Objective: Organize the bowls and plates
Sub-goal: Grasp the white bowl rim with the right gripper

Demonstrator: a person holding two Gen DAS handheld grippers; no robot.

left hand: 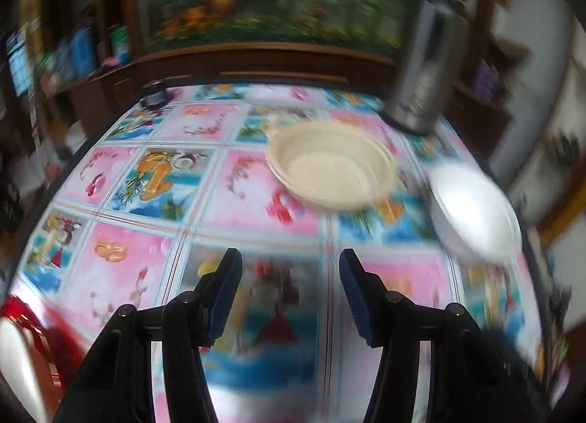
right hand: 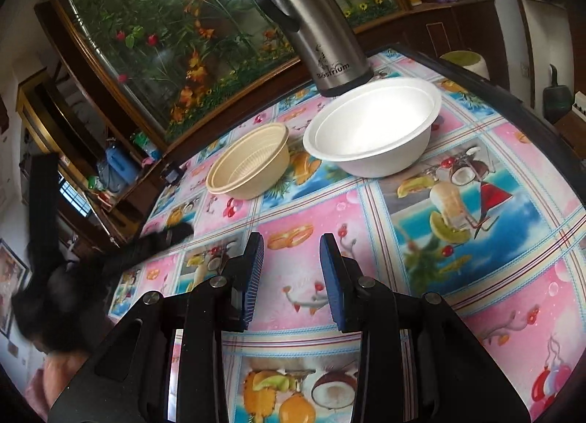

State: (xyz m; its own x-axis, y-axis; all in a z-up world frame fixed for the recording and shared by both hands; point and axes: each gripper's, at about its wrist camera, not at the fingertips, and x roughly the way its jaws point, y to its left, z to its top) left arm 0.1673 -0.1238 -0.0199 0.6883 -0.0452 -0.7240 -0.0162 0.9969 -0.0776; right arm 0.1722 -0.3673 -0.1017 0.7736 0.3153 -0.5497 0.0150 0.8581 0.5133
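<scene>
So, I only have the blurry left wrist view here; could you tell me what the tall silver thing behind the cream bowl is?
Observer: It is a steel thermos jug with a black handle, standing upright on the table.
Operator: Thanks. Does the white bowl touch it?
Observer: I cannot tell; the white bowl sits right in front of its base and hides it partly.
Operator: Are the two bowls touching?
Observer: No, the cream bowl sits apart, with tablecloth showing between them.
Operator: And the right gripper?
Observer: The right gripper has open jaws with nothing between them.
</scene>
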